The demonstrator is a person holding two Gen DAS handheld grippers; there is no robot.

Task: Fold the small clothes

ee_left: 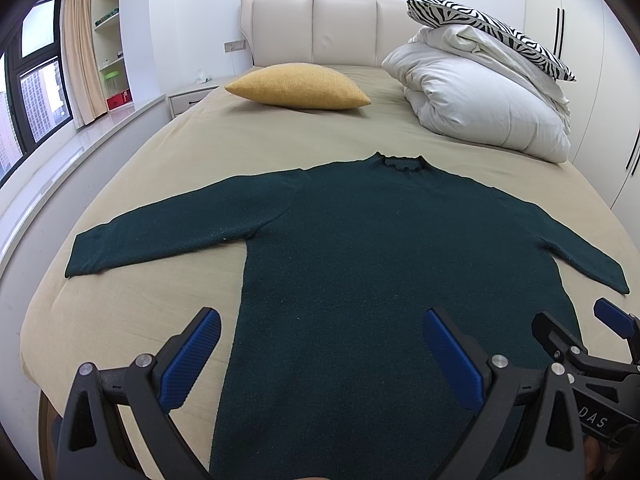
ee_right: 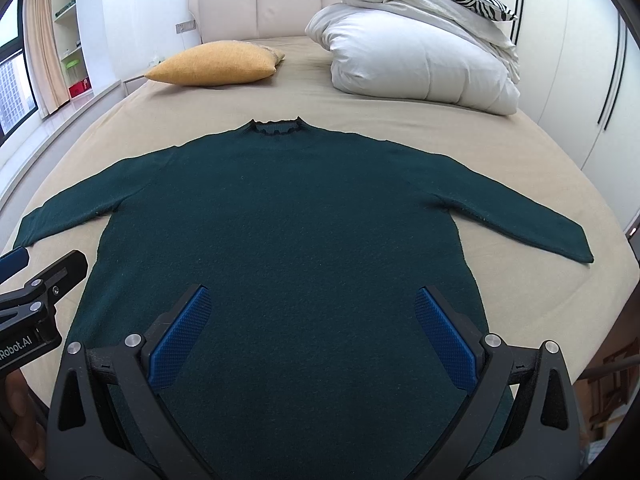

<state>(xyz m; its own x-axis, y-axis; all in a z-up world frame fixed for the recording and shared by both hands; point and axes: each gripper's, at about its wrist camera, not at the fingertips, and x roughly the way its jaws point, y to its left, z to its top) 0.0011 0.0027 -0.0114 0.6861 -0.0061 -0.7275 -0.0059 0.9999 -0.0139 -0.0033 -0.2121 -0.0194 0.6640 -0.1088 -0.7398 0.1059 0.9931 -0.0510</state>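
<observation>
A dark green long-sleeved sweater (ee_left: 360, 248) lies flat on the beige bed (ee_left: 160, 160), collar toward the headboard and both sleeves spread out. It also shows in the right wrist view (ee_right: 300, 220). My left gripper (ee_left: 322, 320) is open and empty above the sweater's lower left part, near its left side edge. My right gripper (ee_right: 312, 300) is open and empty above the sweater's lower middle. The right gripper also shows at the right edge of the left wrist view (ee_left: 576, 332), and the left gripper at the left edge of the right wrist view (ee_right: 40, 272).
A yellow cushion (ee_left: 298, 86) lies near the headboard (ee_left: 312, 28). A folded white duvet (ee_left: 480, 96) with a zebra-pattern pillow (ee_left: 492, 32) on top sits at the bed's back right. A window sill and shelves are to the left, wardrobe doors to the right.
</observation>
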